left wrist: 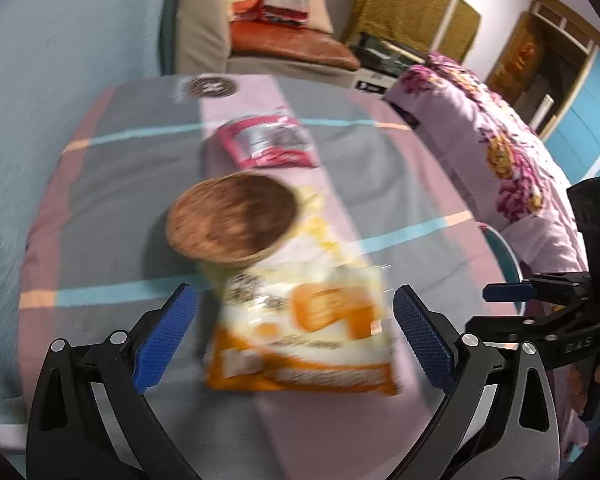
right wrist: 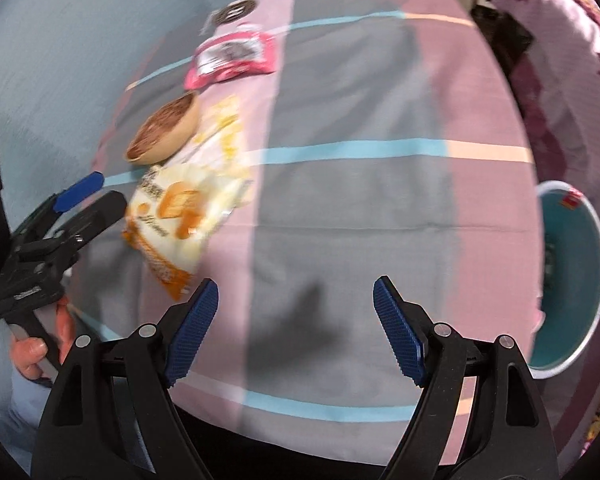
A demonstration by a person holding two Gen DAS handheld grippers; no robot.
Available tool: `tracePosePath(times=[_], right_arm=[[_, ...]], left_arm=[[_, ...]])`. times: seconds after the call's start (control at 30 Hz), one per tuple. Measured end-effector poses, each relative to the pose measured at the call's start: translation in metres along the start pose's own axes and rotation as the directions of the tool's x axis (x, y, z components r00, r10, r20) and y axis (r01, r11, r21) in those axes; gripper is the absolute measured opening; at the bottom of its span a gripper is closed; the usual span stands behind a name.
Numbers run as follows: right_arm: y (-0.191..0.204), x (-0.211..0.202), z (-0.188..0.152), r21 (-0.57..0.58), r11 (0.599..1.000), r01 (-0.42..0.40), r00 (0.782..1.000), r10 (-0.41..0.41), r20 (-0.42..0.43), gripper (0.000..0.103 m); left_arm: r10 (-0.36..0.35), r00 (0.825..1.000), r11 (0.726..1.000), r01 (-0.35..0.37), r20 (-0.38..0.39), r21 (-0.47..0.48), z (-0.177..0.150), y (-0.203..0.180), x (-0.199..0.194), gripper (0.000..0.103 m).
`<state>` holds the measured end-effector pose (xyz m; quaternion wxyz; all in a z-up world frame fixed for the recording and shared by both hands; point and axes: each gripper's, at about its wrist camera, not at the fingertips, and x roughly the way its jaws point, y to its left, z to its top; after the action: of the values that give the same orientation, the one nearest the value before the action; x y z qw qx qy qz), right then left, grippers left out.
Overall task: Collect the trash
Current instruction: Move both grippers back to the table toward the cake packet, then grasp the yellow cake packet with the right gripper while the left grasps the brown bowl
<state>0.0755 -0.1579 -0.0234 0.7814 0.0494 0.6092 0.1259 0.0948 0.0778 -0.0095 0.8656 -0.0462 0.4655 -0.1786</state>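
Left wrist view, one left gripper (left wrist: pixel 294 334) with jaws apart above one orange-and-white snack bag (left wrist: pixel 304 328), one woven bowl (left wrist: pixel 232 220) touching it, one pink wrapper (left wrist: pixel 266 142) beyond, one striped sheet (right wrist: pixel 360 200), one right gripper (right wrist: pixel 296 328) with jaws apart and empty, one teal bin (right wrist: pixel 572 280) at right.

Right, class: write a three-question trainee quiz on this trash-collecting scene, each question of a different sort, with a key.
1. True or false: the left gripper is shut on the orange snack bag.
2. Which wrapper lies beyond the wooden bowl, farther from the grippers? A) the pink wrapper B) a green wrapper C) a black wrapper
3. Fill in: the teal bin stands at the bed's ____ edge in the right wrist view.

Key: 1 false, its jaws stand open around the bag; 2 A; 3 right.
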Motion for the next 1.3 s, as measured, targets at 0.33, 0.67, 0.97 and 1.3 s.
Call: tracePosePath(times=[0.33, 0.67, 0.97, 1.3], right_arm=[[0.052, 0.042, 0.017, -0.031, 0.995, -0.094, 0.993, 0.092, -0.073, 0.076], [0.077, 0.075, 0.027, 0.013, 0.992, -0.123, 0.989, 0.123, -0.076, 0.076], [0.084, 0.075, 0.022, -0.022, 0.981, -0.193, 0.980, 0.192, -0.057, 0.015], [0.049, 0.017, 0.015, -0.062, 0.996, -0.066, 0.993, 0.072, 0.095, 0.014]], left_arm=[[0.058, 0.998, 0.994, -0.057, 0.000, -0.096, -0.011, 0.057, -0.004, 0.099], [0.079, 0.997, 0.987, -0.077, 0.011, -0.140, -0.017, 0.084, -0.004, 0.099], [0.130, 0.991, 0.984, -0.130, -0.007, -0.124, -0.011, 0.081, -0.002, 0.099], [0.061, 0.996, 0.985, -0.071, -0.067, -0.159, 0.020, 0.077, 0.020, 0.094]])
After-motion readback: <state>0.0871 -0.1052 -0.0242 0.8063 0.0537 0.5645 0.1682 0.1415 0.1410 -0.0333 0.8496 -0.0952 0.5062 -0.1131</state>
